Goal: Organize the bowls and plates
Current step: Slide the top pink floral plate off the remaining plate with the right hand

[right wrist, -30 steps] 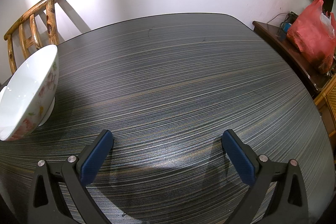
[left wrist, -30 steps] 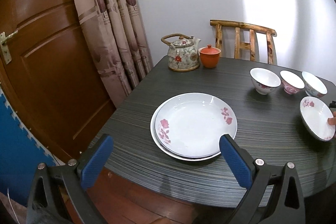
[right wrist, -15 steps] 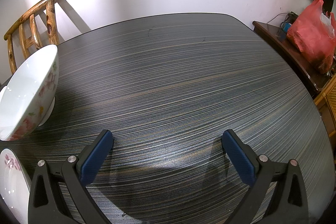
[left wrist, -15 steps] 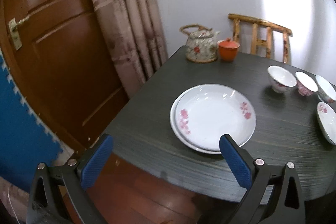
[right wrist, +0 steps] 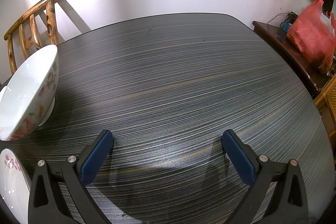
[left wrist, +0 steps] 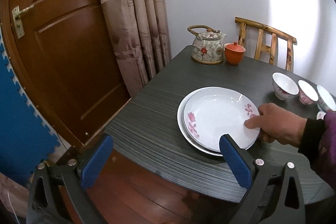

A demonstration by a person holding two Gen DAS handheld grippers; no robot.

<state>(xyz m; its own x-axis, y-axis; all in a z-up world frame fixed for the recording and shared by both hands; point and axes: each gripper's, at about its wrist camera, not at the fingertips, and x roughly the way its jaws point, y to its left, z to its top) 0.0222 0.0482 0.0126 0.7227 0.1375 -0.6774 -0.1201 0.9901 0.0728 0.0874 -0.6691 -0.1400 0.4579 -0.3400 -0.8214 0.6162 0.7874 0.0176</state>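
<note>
In the left wrist view two stacked white plates with pink flowers (left wrist: 216,117) lie near the table's front left corner. A bare hand (left wrist: 277,123) grips the top plate's right rim. Three small bowls (left wrist: 284,85) stand in a row at the right. My left gripper (left wrist: 166,159) is open and empty, held off the table's near edge. In the right wrist view my right gripper (right wrist: 166,154) is open and empty above bare table. A large floral bowl (right wrist: 29,93) stands to its left, and a flowered plate (right wrist: 10,180) shows at the lower left edge.
A floral teapot (left wrist: 208,47) and an orange lidded cup (left wrist: 234,53) stand at the table's far corner. A wooden chair (left wrist: 271,43) is behind the table. A door (left wrist: 63,45) and curtain (left wrist: 136,14) are on the left. A red bag (right wrist: 313,35) lies on a sideboard at right.
My left gripper has drawn back and left from the table. A bare hand has come in and taken the top plate's rim. A flowered plate has appeared at the right wrist view's lower left.
</note>
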